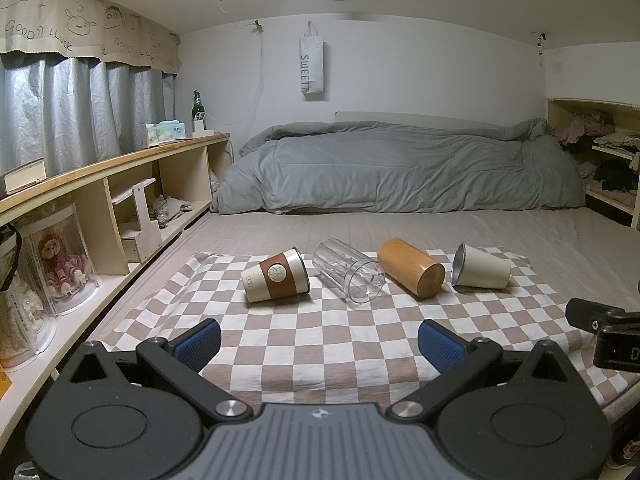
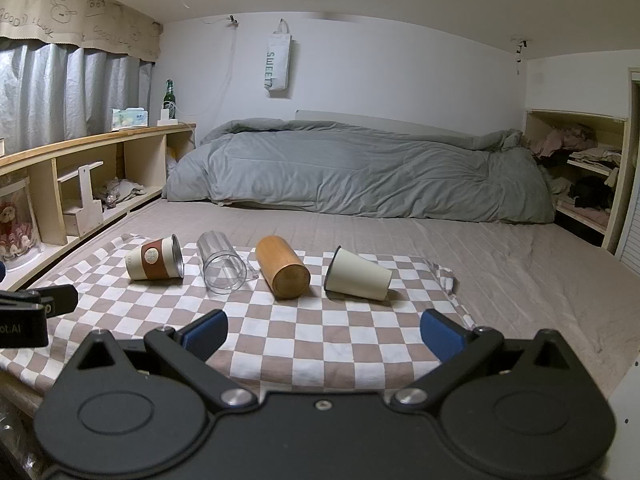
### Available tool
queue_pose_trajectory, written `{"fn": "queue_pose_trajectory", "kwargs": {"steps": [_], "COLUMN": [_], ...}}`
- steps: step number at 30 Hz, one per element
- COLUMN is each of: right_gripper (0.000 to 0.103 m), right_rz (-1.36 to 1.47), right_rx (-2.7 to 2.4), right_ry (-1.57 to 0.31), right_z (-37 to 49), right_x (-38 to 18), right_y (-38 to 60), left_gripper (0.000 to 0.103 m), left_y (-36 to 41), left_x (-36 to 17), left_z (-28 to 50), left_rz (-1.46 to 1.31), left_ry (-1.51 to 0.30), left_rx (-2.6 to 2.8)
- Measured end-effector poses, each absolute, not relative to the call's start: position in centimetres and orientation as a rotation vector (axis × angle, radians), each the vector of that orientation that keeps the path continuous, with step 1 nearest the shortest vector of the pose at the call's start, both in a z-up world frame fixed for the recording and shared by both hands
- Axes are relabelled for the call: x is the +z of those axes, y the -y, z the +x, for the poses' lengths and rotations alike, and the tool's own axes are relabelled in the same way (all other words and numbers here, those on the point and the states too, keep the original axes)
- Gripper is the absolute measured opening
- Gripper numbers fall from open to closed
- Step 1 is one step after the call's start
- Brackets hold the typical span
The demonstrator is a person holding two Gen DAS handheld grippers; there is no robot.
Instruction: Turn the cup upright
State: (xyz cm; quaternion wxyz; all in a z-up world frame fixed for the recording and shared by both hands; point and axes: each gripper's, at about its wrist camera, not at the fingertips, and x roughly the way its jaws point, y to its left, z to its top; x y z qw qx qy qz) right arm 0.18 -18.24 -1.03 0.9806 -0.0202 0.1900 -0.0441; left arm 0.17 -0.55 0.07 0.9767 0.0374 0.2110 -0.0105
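Several cups lie on their sides in a row on a checkered cloth (image 1: 320, 344) (image 2: 320, 340). From left: a cream cup with a brown sleeve (image 1: 276, 275) (image 2: 155, 263), a clear glass (image 1: 349, 275) (image 2: 222, 266), a wooden cup (image 1: 412, 267) (image 2: 282, 267), and a cream metal cup (image 1: 481, 267) (image 2: 357, 271). My left gripper (image 1: 319, 342) is open and empty, in front of the sleeve cup and glass. My right gripper (image 2: 323, 338) is open and empty, in front of the wooden and cream cups.
The cloth lies on a beige mattress (image 2: 500, 264). A grey duvet (image 1: 400, 168) is bunched at the far end. Wooden shelving (image 1: 132, 200) runs along the left, more shelves (image 2: 580, 176) at the right. The other gripper shows at the view edge (image 1: 608, 336) (image 2: 28, 312).
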Motion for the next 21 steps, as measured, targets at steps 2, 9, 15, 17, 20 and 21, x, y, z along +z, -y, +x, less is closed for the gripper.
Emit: {"fn": "queue_pose_trajectory", "kwargs": {"steps": [2,9,15,17,20,21], "right_gripper": [0.103,0.103,0.103,0.103,0.103,0.103], "right_rz": [-0.04,-0.041,-0.04,-0.039,-0.04,-0.04], "right_rx": [-0.088,-0.088,-0.088,-0.089,-0.088,-0.087], "right_ry": [-0.383,-0.383,-0.383,-0.383,-0.383,-0.382], "right_z": [0.18,0.17,0.17,0.16,0.16,0.12], "right_x": [-0.95,-0.97,-0.96,-1.05,-0.91,-1.05], "right_y": [18.26,18.26,18.26,18.22,18.26,18.21], "left_gripper": [0.103,0.103,0.103,0.103,0.103,0.103], "left_y": [0.52,0.54,0.53,0.5,0.5,0.47], "left_x": [0.07,0.07,0.07,0.07,0.06,0.06], "left_z": [0.17,0.18,0.17,0.16,0.15,0.14], "left_rz": [0.075,0.075,0.075,0.074,0.074,0.074], "left_ry": [-0.425,-0.425,-0.424,-0.425,-0.425,-0.425], "left_rx": [-0.021,-0.02,-0.021,-0.02,-0.02,-0.02]}}
